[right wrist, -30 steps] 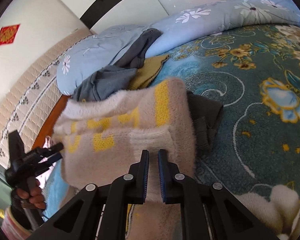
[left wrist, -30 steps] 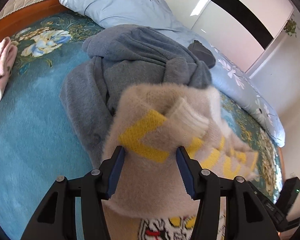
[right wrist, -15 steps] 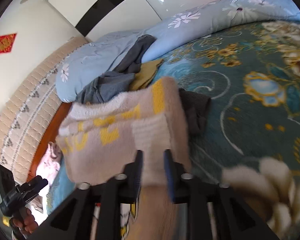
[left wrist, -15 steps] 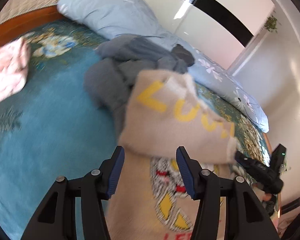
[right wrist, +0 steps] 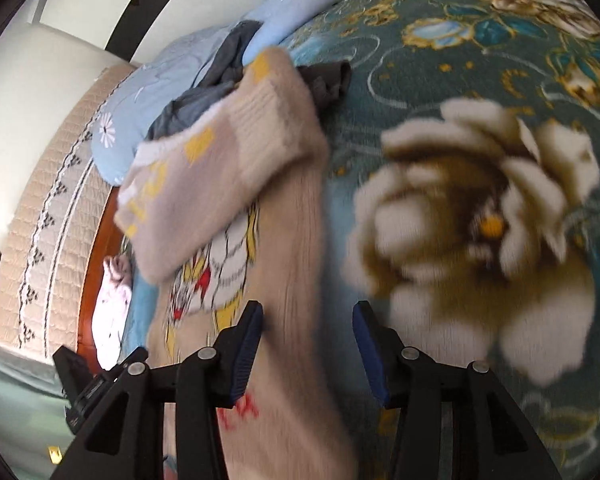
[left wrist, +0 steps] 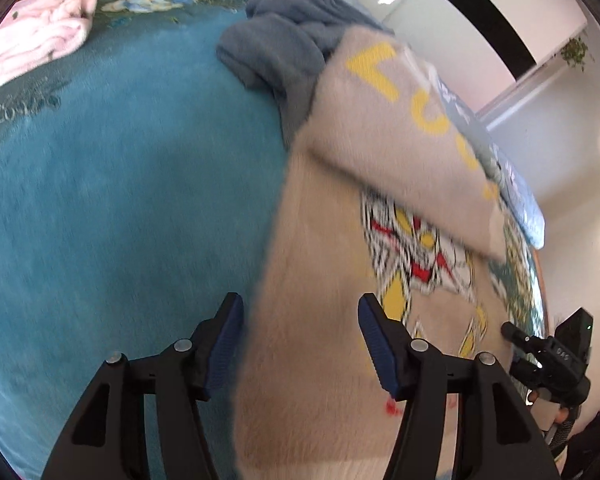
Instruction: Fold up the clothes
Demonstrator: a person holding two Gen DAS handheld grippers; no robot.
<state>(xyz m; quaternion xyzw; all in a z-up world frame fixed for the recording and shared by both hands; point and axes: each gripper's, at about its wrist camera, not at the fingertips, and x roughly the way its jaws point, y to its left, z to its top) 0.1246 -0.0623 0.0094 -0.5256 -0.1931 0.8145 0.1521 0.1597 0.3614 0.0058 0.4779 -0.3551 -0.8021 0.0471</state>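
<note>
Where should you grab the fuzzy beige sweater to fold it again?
Probably the near bottom edge of the beige sweater, one corner per hand-held gripper, coming from the near side. The top part is already folded toward you, and the lower body lies flat and free, so lifting the near hem could fold it over.

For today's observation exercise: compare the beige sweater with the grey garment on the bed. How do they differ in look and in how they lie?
The beige sweater carries yellow letters and a cartoon print; the grey garment is plain. The beige sweater lies spread flat with its far end folded back over itself; the grey garment sits crumpled in a heap. The beige sweater is nearer the grippers, its far end overlapping the grey garment. Both look soft and fuzzy, and both rest on the blue blanket.
</note>
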